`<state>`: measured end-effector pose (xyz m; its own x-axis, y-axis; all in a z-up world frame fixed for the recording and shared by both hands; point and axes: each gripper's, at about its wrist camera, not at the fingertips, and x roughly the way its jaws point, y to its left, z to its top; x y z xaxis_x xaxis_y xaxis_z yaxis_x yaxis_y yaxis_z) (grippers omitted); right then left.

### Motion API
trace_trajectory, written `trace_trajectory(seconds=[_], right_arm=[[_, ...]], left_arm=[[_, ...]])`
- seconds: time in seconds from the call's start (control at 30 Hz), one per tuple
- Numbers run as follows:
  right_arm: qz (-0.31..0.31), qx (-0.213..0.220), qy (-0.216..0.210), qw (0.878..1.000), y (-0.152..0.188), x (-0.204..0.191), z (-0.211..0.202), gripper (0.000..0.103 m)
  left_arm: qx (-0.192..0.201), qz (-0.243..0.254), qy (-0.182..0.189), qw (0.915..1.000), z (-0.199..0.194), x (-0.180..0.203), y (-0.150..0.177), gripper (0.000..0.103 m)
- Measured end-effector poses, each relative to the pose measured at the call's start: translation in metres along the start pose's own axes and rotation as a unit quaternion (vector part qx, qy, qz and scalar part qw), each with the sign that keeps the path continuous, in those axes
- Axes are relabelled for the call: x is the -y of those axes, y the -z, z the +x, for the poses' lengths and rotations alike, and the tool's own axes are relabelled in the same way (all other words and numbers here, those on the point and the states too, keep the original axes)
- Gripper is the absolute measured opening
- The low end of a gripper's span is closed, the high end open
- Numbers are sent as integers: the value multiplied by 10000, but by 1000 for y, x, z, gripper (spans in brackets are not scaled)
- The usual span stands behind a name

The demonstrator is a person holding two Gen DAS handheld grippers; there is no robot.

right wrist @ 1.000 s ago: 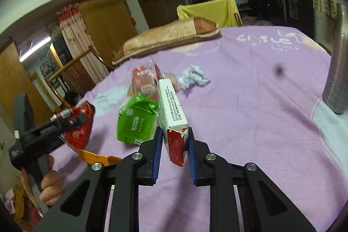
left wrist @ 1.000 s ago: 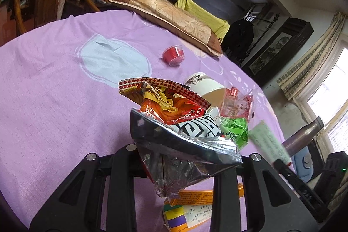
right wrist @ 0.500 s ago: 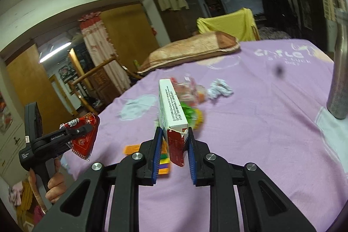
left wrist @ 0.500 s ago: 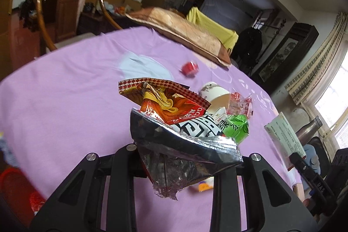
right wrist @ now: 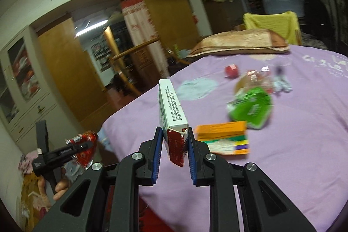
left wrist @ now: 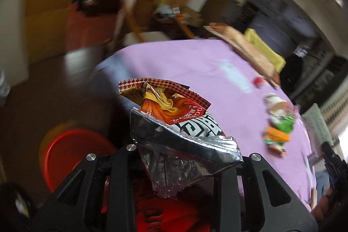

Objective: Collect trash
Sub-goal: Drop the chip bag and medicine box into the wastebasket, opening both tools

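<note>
My left gripper (left wrist: 180,158) is shut on a crumpled red and silver snack bag (left wrist: 174,121), held out past the edge of the purple-clothed table (left wrist: 195,66). A red bin (left wrist: 69,153) lies below it at the lower left, blurred. My right gripper (right wrist: 175,138) is shut on a white and red carton (right wrist: 171,110), which stands upright above the table's near edge. Left on the cloth are an orange box (right wrist: 221,136), a green wrapper (right wrist: 252,108), a paper cup (left wrist: 274,101) and a small red cup (right wrist: 231,71). The right wrist view also shows the left gripper (right wrist: 80,146) with the bag.
A brown pillow (right wrist: 239,42) lies along the table's far side, with a yellow-draped chair (right wrist: 269,21) behind it. A wooden chair (left wrist: 139,3) stands beyond the table's left edge. A hand (right wrist: 58,186) holds the left gripper's grip.
The left gripper has swung left off the table with the snack bag, and the red bin has come into view. The right gripper has risen and pulled back with the carton.
</note>
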<state>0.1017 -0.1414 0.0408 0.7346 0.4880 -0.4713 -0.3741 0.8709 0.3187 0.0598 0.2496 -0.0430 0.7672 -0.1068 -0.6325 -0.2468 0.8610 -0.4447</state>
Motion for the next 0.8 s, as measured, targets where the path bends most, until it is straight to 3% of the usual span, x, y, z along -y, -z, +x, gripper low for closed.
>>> trace_trajectory(seconds=[0.2,0.3,0.37,0.43,0.53,0.67,0.8], right_arm=[[-352,-462,-332,9978,12,-56,29,22],[-563,-737,-438,9947,19,-85,46,22],[-704,-872,-480,9925,24,-102,55,22],[-827,-1001,-522,9902,30,-118,62,22],[-945,-1174,-585,9868,36,-137,73,22],[-1160,-1489,-730,9793,47,-159,96,22],[-1337,-1900,-970,9678,64,-188,121,22]], left_arm=[[-45,-565,-765,9955,6,-72,14,30],[-236,-630,-934,9933,17,-94,23,31],[-426,-681,-1120,9905,26,-108,27,39],[-568,-739,-1213,9882,33,-118,30,62],[-574,-824,-1284,9866,32,-128,29,84],[-269,-754,-1586,9841,18,-136,25,91],[76,-805,-2194,9723,-4,-150,22,94]])
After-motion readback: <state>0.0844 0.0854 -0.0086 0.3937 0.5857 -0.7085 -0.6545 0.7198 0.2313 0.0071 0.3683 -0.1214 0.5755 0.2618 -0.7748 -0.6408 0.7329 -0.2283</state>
